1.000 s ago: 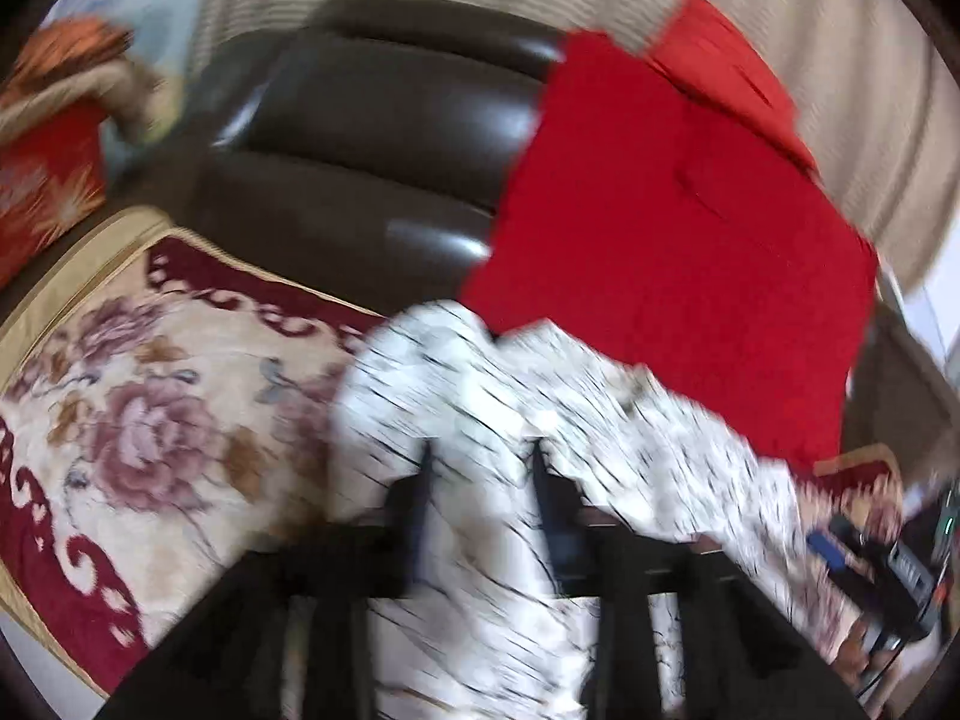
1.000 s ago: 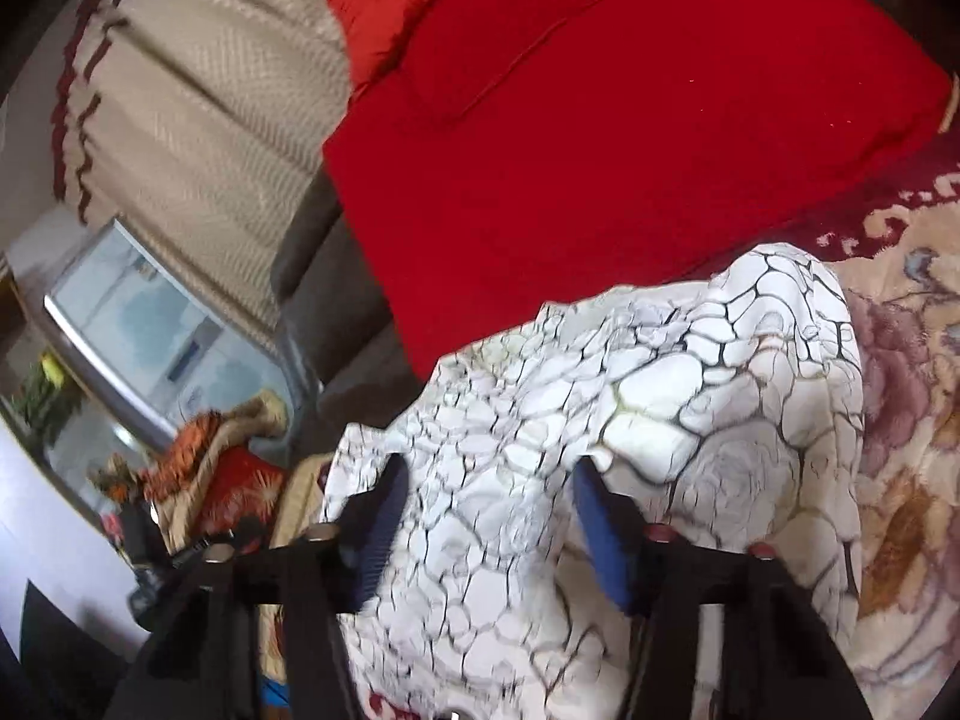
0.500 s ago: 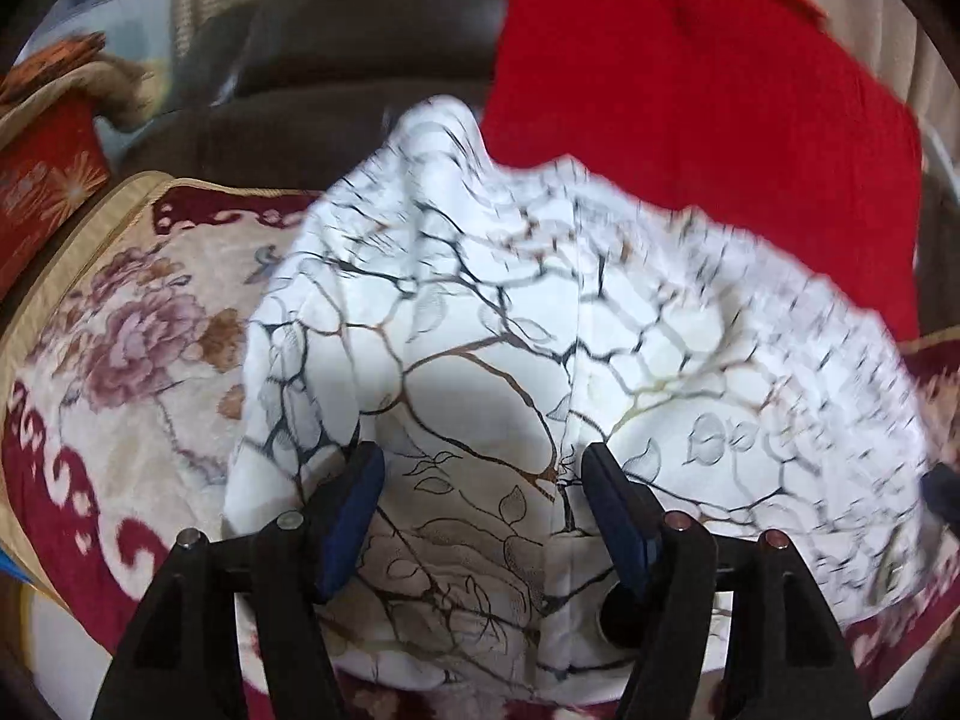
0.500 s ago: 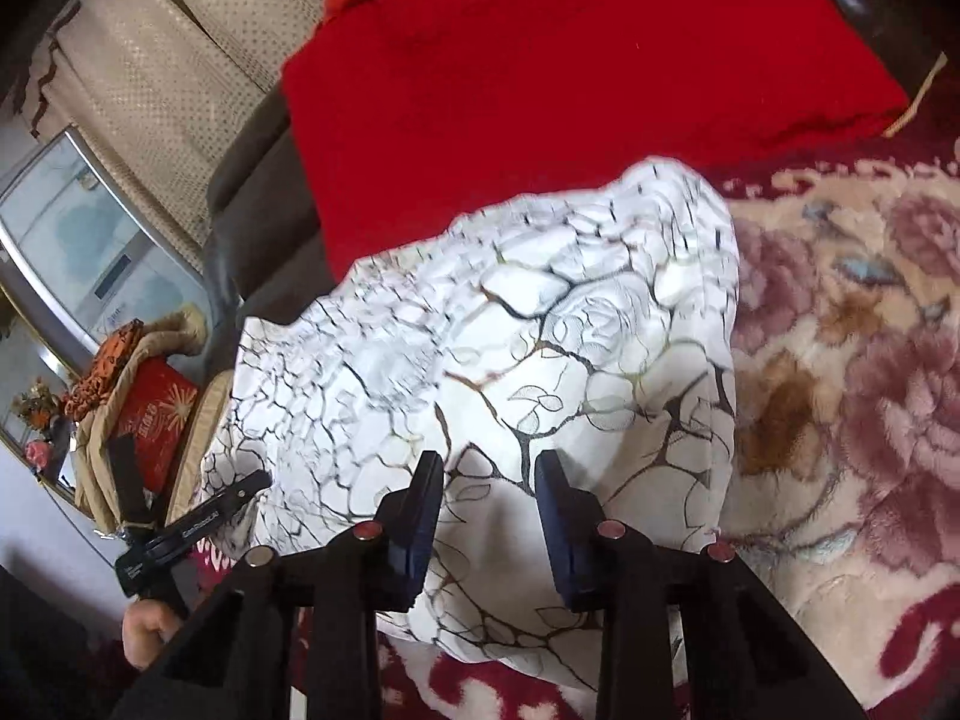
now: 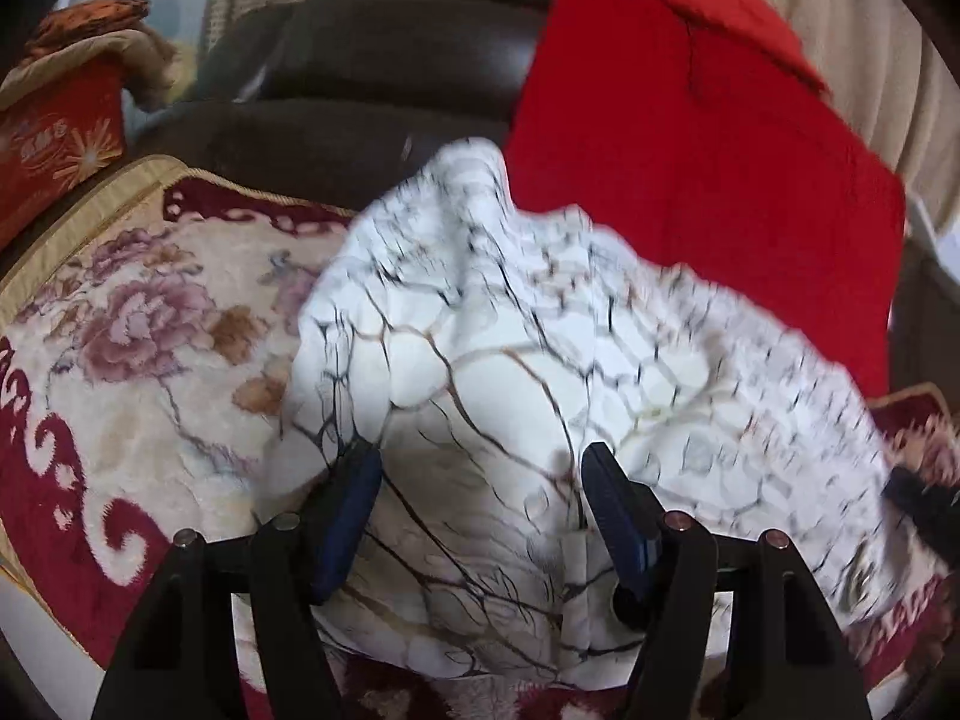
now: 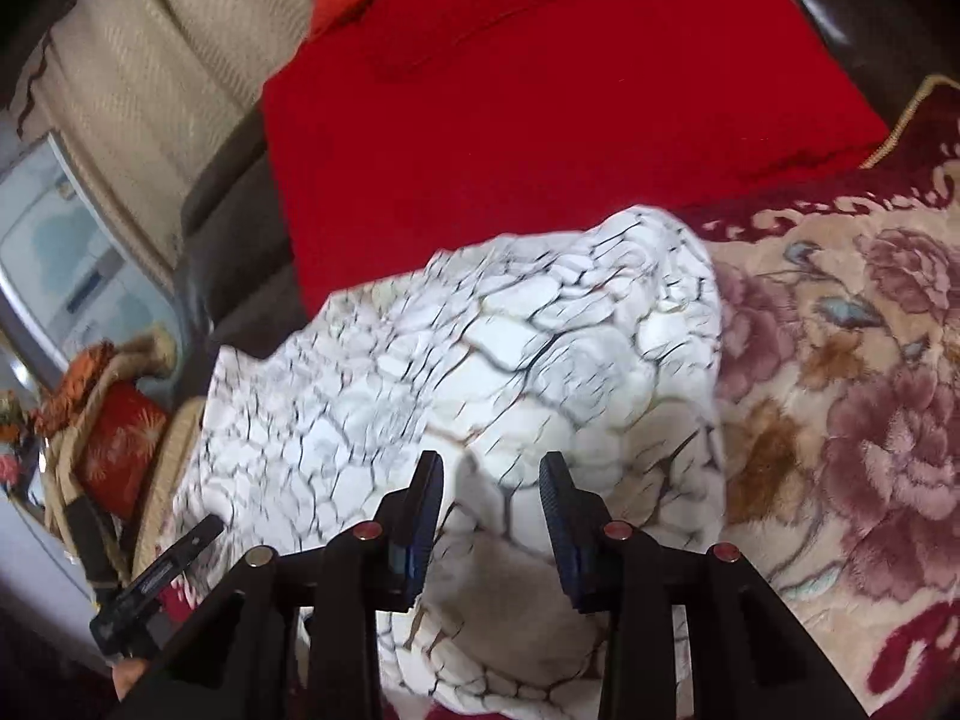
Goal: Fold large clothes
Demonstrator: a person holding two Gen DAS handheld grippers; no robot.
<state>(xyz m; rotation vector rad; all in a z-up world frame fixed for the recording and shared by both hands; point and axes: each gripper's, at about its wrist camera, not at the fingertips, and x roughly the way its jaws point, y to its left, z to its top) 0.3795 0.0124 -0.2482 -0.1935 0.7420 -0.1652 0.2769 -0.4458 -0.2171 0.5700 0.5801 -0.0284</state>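
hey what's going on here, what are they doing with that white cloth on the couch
A person with a handheld gripper in each hand is folding a white garment with a dark branch print on a floral blanket covering a dark sofa. The left gripper and right gripper both sit open over the bunched near edge, neither clamping it. A red cloth is draped over the sofa back behind it. The garment looks gathered into a compact bundle, not yet neatly flat.

The left claw (image 5: 483,516) is showing black plastic arms ending in two dark blue fingers (image 5: 348,525) — round, reddish-silver screws are sitting along its frame. The right claw (image 6: 492,525) is wearing the same black frame, blue pads (image 6: 561,531) and matching screws — a bit of skin is peeking out at its lower left edge.
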